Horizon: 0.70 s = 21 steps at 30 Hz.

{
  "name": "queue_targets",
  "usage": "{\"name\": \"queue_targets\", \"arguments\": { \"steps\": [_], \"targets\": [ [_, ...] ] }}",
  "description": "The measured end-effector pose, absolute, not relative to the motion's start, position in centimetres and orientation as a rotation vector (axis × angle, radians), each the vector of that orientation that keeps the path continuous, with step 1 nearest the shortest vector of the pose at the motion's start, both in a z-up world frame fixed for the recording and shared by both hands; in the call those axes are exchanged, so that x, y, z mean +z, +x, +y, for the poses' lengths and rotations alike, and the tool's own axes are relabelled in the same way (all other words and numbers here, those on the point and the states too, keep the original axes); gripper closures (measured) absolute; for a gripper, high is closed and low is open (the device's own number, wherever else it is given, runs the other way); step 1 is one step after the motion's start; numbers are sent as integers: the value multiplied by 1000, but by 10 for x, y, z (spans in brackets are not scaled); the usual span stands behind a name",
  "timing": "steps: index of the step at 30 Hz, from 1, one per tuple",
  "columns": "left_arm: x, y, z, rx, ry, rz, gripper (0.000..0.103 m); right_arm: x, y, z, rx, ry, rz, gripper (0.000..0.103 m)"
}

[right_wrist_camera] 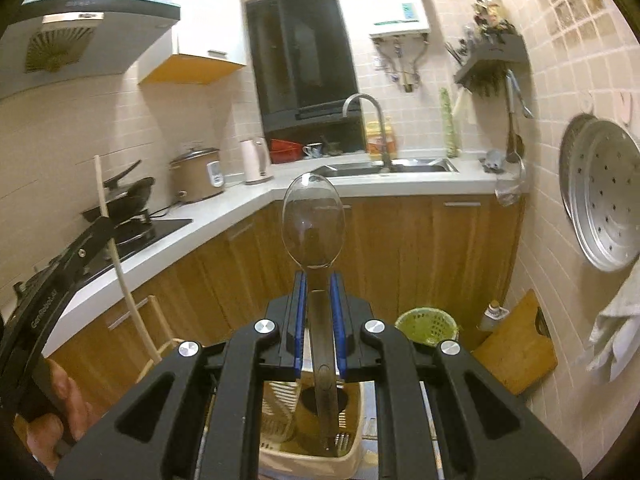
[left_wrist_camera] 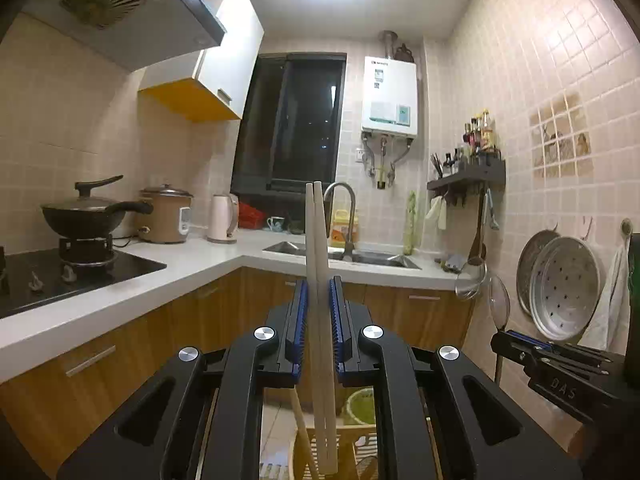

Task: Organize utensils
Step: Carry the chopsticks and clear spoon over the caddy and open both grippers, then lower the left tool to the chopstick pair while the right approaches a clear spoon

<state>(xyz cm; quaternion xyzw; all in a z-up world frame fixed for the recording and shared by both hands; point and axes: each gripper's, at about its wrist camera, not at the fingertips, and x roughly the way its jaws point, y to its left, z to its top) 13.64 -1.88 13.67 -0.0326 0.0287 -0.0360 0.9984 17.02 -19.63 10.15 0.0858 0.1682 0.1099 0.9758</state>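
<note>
My left gripper (left_wrist_camera: 319,284) is shut on a pair of pale wooden chopsticks (left_wrist_camera: 316,240), held upright with the tips pointing up. My right gripper (right_wrist_camera: 319,280) is shut on the handle of a clear smoky plastic spoon (right_wrist_camera: 313,224), bowl up. The spoon (left_wrist_camera: 500,300) and right gripper (left_wrist_camera: 532,350) also show at the right of the left wrist view. The chopsticks (right_wrist_camera: 105,208) and left gripper show at the left of the right wrist view. A beige utensil basket (right_wrist_camera: 312,440) sits below the right gripper.
A white L-shaped counter (left_wrist_camera: 208,268) carries a stove with a wok (left_wrist_camera: 86,216), a rice cooker (left_wrist_camera: 166,216), a kettle (left_wrist_camera: 222,218) and a sink (left_wrist_camera: 344,258). Steamer trays (left_wrist_camera: 564,288) hang on the right wall. A green basket (right_wrist_camera: 426,326) and a cutting board (right_wrist_camera: 516,348) stand on the floor.
</note>
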Motion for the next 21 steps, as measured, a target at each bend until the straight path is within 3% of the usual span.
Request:
{"name": "queue_targets", "arguments": {
  "steps": [12, 15, 16, 18, 21],
  "targets": [
    [114, 139, -13, -91, -69, 92, 91, 80, 160, -192, 221, 156, 335, 92],
    [113, 133, -8, -115, -73, 114, 75, 79, 151, -193, 243, 154, 349, 91],
    [112, 130, -5, -121, -75, 120, 71, 79, 147, -195, 254, 157, 356, 89],
    [112, 123, -1, -135, -84, 131, 68, 80, 139, -198, 279, 164, 366, 73],
    [115, 109, 8, -142, -100, 142, 66, 85, 123, -203, 284, 160, 360, 71]
  ]
}}
